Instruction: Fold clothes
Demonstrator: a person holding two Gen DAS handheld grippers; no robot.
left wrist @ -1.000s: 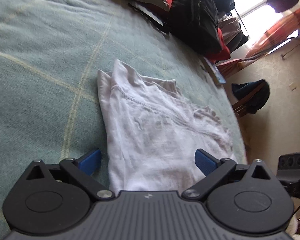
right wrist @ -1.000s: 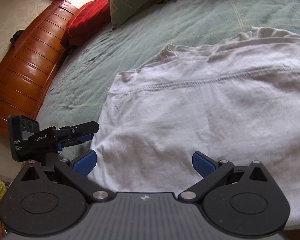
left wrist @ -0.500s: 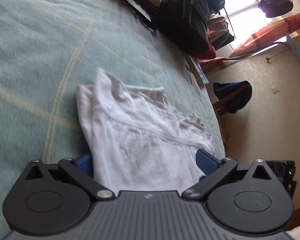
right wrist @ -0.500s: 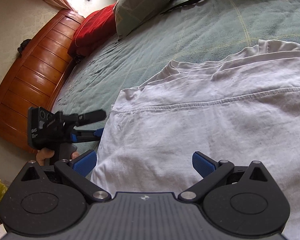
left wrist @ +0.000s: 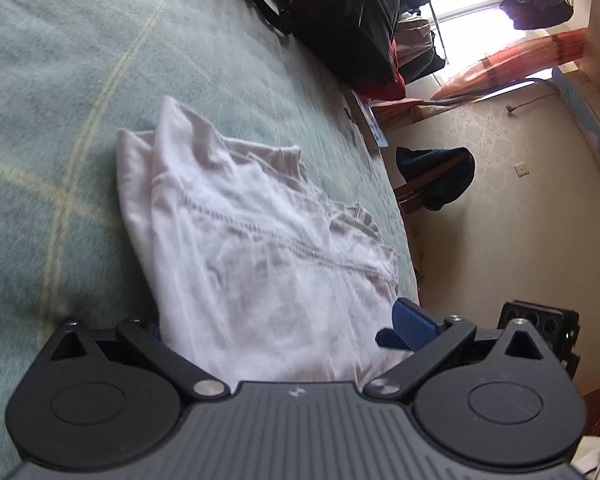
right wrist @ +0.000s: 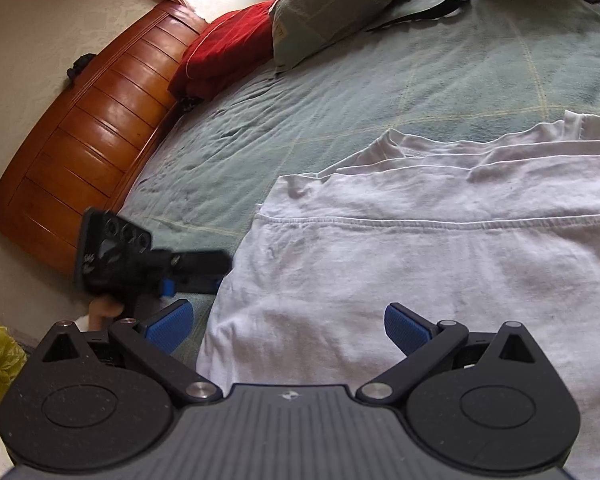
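Since the earlier frame our left gripper point(left wrist: 284, 324) has pushed in over the near edge of the shirt point(left wrist: 252, 248); cloth now hides its left pad, and only the right pad point(left wrist: 410, 322) shows. We see its fingers wide apart, straddling the cloth. Our right gripper point(right wrist: 286, 326) is also spread, near the shirt's hem, clamping nothing. We note the shirt lies partly folded on the green blanket point(right wrist: 380, 92), near the bed's edge. Pillows point(right wrist: 332, 4) sit by the headboard point(right wrist: 84, 136)

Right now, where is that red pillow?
In the right wrist view, the red pillow sits upper left, wedged between the wooden headboard and the pale green pillow.
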